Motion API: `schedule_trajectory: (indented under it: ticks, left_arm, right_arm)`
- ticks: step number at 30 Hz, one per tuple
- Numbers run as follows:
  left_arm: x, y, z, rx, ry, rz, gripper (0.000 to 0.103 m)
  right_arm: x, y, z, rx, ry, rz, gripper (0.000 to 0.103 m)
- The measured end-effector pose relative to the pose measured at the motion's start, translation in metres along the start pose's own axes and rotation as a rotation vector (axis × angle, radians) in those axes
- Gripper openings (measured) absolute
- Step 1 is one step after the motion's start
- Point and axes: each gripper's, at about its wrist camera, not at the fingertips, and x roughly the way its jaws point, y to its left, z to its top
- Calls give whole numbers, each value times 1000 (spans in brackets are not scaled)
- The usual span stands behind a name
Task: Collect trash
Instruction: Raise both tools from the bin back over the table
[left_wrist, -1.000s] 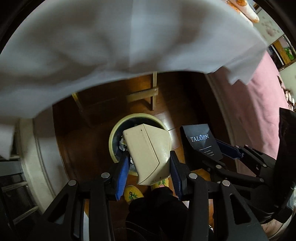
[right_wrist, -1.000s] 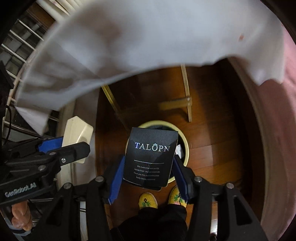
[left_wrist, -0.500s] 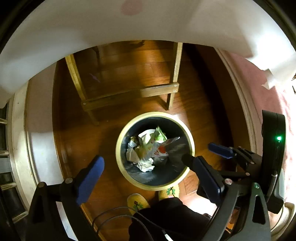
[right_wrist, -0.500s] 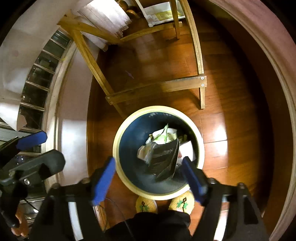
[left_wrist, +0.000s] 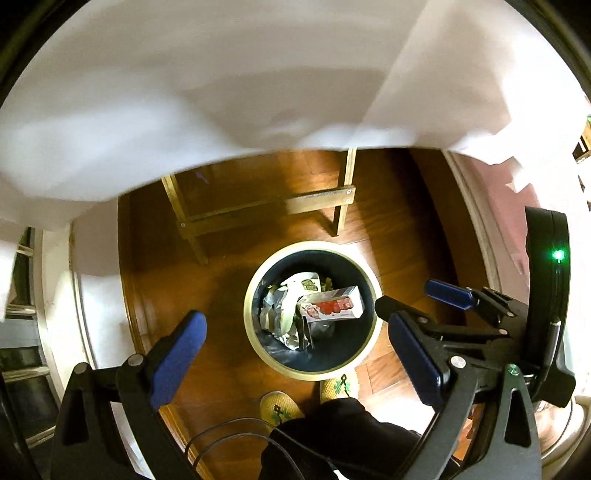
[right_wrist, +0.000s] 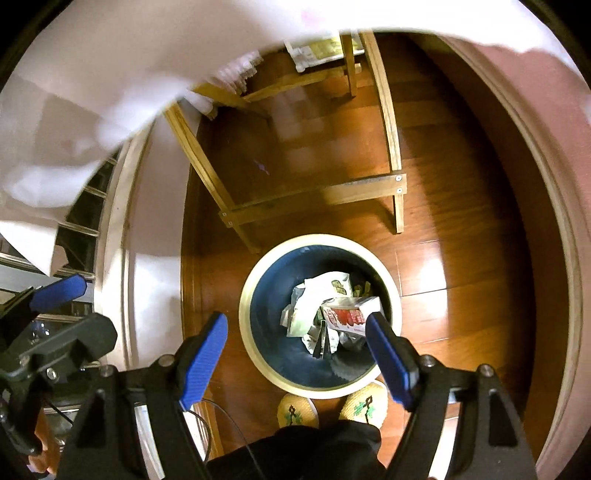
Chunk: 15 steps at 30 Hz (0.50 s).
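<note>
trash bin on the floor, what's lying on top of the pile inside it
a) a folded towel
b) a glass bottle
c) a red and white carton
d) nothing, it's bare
c: a red and white carton lies across the crumpled paper inside the trash bin, seen between the wide-open, unloaded tongs of both the left gripper and the right gripper.

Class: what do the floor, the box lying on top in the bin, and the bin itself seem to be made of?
Floor: glossy varnished wood or laminate, with plank seams and glare.
Box: printed cardboard, probably, with sharp folded edges.
Bin: likely plastic with a smooth cream rim; the dark inside may be a liner.
</note>
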Motion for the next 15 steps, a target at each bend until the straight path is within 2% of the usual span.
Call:
schedule_trajectory:
  ticks: [15]
  left_arm:
    - [-132,-23,15,18,-83,6,98]
  right_arm:
    - [-120,32,10,14,-45,-9,77]
